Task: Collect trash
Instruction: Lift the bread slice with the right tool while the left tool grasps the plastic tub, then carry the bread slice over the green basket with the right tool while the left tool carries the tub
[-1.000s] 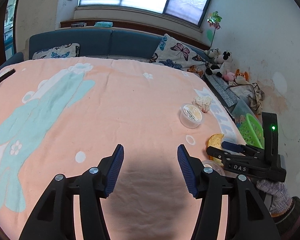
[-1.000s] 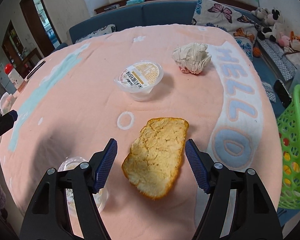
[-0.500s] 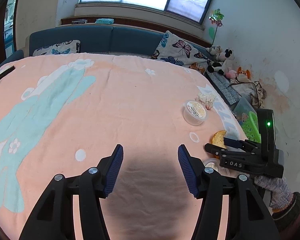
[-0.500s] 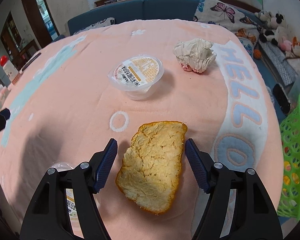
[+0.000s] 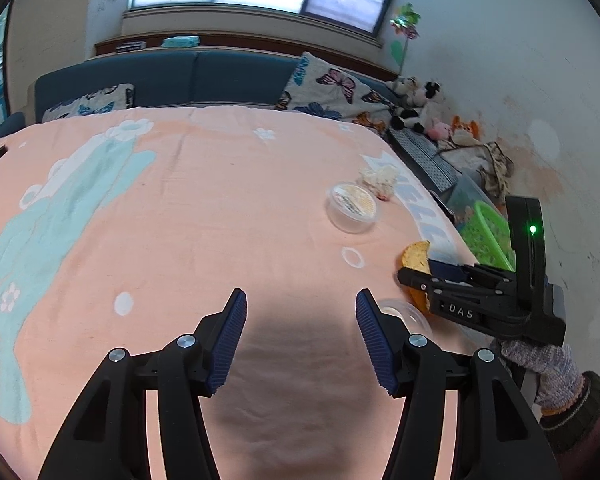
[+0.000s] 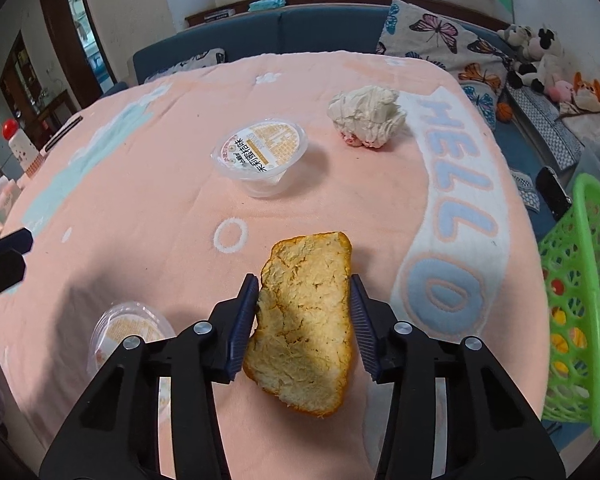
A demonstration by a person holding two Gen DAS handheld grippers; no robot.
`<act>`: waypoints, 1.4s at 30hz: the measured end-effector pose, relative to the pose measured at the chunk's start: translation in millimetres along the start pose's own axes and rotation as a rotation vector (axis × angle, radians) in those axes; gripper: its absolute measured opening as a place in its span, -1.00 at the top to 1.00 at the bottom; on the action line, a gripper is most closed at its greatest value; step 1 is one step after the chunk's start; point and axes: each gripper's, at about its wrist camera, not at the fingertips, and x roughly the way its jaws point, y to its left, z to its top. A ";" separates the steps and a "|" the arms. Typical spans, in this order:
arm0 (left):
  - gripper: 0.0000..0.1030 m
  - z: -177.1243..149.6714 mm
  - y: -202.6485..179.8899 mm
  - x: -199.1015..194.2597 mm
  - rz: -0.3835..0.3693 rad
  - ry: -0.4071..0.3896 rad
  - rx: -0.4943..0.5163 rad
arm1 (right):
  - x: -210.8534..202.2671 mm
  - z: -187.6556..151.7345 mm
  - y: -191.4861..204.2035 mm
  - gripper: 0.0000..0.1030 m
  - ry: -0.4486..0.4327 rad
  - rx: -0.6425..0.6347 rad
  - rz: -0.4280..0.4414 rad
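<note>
L gripper (image 5: 300,336) jaws apart, empty; R gripper (image 6: 304,320) jaws closing

Large pale-blue block letters outlined in peach spell "HELLO" on the white band of the peach-pink fleece blanket (image 6: 452,184), just right of the crumpled white paper ball (image 6: 366,120). Left of that ball, the clear round plastic cup's (image 6: 260,152) printed foil lid carries Chinese characters too small to read. White letters "DAS" stand on the black right gripper (image 5: 456,311).
</note>
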 end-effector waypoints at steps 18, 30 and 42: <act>-0.36 -19.1 -70.2 34.0 -0.103 0.108 0.200 | -72.1 -14.1 -38.2 0.16 -0.106 0.078 0.007; -0.36 -20.2 -76.2 61.6 -0.083 0.167 0.221 | -103.8 -20.3 -70.0 0.16 -0.149 0.116 -0.031; -0.33 -22.2 -81.5 74.4 -0.053 0.188 0.253 | -120.5 -27.6 -101.8 0.16 -0.164 0.149 -0.087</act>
